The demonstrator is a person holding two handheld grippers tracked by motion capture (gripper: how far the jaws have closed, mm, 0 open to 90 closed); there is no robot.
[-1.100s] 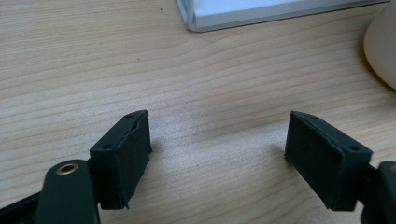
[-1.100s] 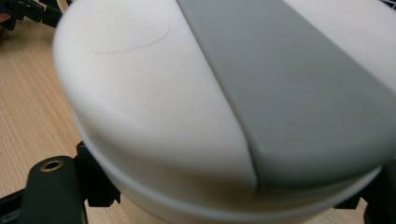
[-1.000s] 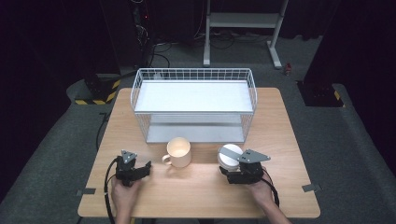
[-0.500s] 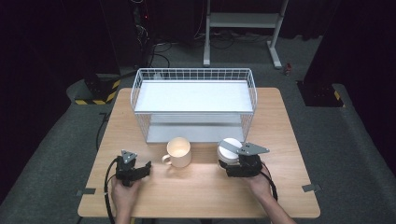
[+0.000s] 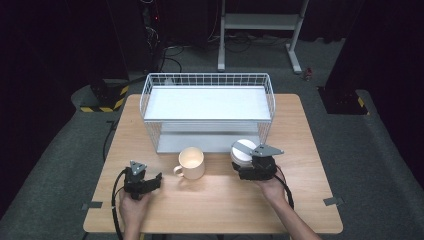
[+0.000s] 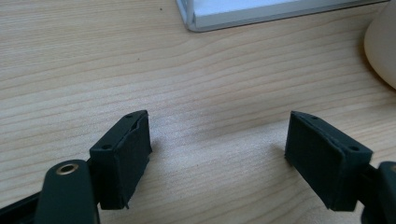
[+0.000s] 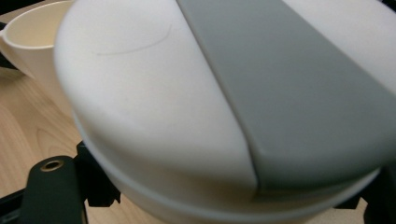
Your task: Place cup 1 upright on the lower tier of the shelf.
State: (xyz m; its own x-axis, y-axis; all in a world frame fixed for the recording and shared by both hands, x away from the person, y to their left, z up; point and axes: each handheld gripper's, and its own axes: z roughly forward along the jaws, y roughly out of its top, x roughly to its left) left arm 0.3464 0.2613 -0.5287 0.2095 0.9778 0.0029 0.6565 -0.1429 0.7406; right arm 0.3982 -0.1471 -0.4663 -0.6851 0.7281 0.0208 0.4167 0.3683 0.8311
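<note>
A white round container with a grey band across its lid [image 5: 244, 150] [image 7: 154, 107] sits between the jaws of my right gripper [image 5: 246, 164] [image 7: 224, 198], which is shut on it, just in front of the wire rack. A cream mug [image 5: 192, 161] [image 7: 28, 42] stands on the table to its left, handle pointing left. My left gripper [image 5: 146, 176] [image 6: 217, 135] rests low over the bare wood left of the mug, open, with nothing between its pads. The mug's side [image 6: 383, 46] shows at the right edge of the left gripper view.
A white wire rack [image 5: 207, 107] with a shelf and a white base plate [image 6: 261, 11] stands across the back half of the wooden table [image 5: 300, 130]. Bare wood lies in front of the mug and grippers. Dark floor and cables surround the table.
My right gripper has carried the white container a little away from the person, toward the rack, and slightly up. The left gripper and the mug have stayed put.
</note>
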